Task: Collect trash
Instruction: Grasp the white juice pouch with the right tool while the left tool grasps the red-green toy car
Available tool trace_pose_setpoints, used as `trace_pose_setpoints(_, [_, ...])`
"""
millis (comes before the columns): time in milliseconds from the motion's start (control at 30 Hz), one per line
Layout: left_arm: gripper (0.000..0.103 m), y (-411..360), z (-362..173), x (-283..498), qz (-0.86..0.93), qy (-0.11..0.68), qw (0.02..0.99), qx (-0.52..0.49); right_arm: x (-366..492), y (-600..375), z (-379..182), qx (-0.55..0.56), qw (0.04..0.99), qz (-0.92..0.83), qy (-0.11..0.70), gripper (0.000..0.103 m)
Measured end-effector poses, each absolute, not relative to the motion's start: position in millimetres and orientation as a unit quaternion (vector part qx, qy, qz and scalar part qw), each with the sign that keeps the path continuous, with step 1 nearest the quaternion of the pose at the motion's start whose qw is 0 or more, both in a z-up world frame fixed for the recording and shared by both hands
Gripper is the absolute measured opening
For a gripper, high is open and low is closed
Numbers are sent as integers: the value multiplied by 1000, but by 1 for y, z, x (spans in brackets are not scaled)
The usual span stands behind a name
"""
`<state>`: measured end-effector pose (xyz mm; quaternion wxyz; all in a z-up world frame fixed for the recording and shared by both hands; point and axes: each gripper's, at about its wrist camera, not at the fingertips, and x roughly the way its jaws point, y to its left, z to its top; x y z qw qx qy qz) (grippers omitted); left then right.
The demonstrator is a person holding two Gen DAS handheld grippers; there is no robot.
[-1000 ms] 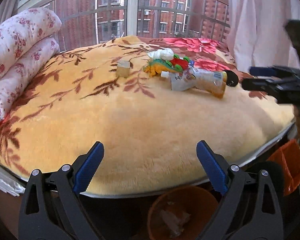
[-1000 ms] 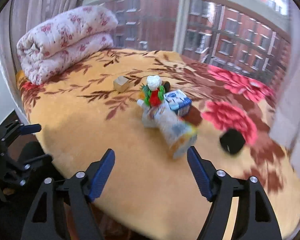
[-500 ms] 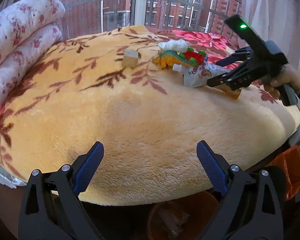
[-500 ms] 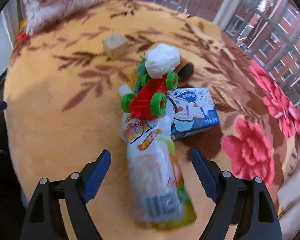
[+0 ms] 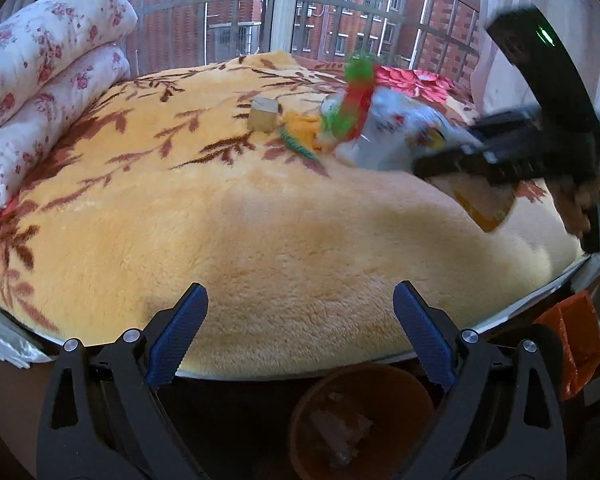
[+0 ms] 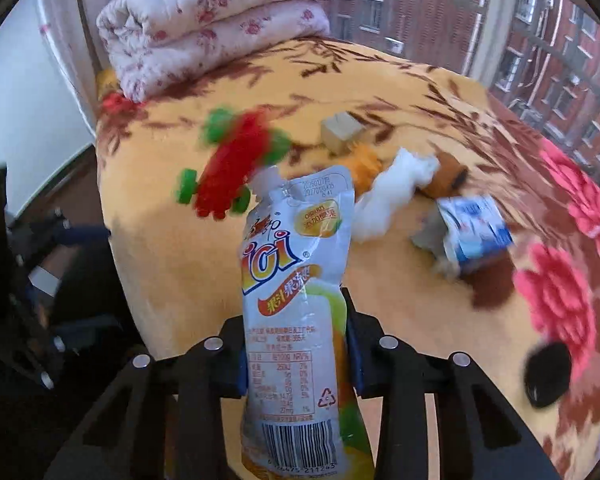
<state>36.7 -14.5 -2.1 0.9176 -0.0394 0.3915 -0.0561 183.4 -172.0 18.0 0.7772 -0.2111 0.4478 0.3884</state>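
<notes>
My right gripper (image 6: 296, 332) has its jaws closing on a white and orange juice pouch (image 6: 296, 280); the pads press both its sides and it stands up off the blanket. The left wrist view shows that gripper (image 5: 452, 160) and pouch (image 5: 392, 136) blurred at the right. A red toy car with green wheels (image 6: 236, 164) tumbles beside the pouch. A white tissue wad (image 6: 392, 196) and a blue carton (image 6: 476, 232) lie behind. My left gripper (image 5: 300, 320) stands open over the bed's near edge, nothing between its fingers.
An orange bin (image 5: 364, 420) with scraps sits on the floor under my left gripper. A small cardboard cube (image 5: 264, 115), an orange toy (image 5: 304, 128) and a black object (image 6: 548, 376) lie on the yellow blanket. A folded floral quilt (image 5: 40, 80) fills the left end.
My right gripper came down over the pouch, shut on it and raised it. The toy car that lay on the pouch was knocked loose. The left gripper stayed put.
</notes>
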Motion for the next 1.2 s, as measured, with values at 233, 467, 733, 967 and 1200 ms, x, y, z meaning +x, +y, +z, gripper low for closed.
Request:
trace_pose_setpoints(233, [91, -14, -4, 39, -49, 390, 919, -39, 164, -217, 12, -191, 825, 294, 443, 36])
trace_pose_setpoints(467, [91, -19, 3, 44, -59, 389, 919, -37, 136, -270, 22, -35, 872, 273, 405, 36])
trace_pose_setpoints(733, [91, -58, 11, 79, -71, 372, 925, -30, 67, -310, 14, 99, 910, 219, 337, 36])
trace_pose_setpoints(967, [91, -71, -12, 119, -25, 353, 935, -26, 42, -325, 1, 128, 918, 197, 321, 36])
trace_pose_setpoints(1200, [39, -70, -33, 144, 9, 361, 932, -25, 48, -330, -7, 137, 915, 199, 325, 36])
